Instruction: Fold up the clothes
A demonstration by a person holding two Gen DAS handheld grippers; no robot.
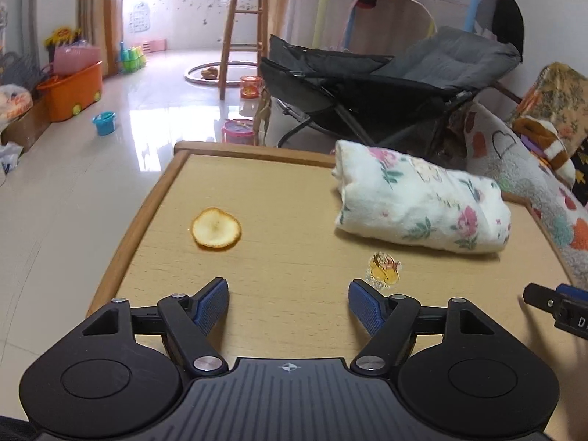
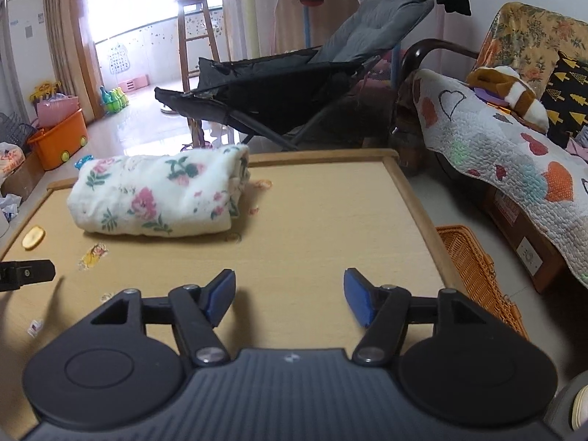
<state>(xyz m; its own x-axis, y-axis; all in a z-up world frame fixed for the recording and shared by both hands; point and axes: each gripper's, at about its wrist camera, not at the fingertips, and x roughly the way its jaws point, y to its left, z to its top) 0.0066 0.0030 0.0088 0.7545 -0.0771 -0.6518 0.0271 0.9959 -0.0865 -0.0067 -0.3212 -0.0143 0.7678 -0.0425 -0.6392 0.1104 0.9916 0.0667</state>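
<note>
A white cloth with a pink and green flower print lies folded into a thick bundle at the far right of the wooden table. In the right wrist view the same folded cloth sits at the far left. My left gripper hovers over the near edge of the table, open, with bare wood between its blue pads. My right gripper is open too, nothing between its fingers. Both stand well short of the cloth. A black part of the right gripper shows at the left wrist view's right edge.
A round piece of orange peel and a small yellow sticker lie on the table. A dark folding chair stands behind it. A sofa with a quilted heart-print cover and a wicker basket are at the right.
</note>
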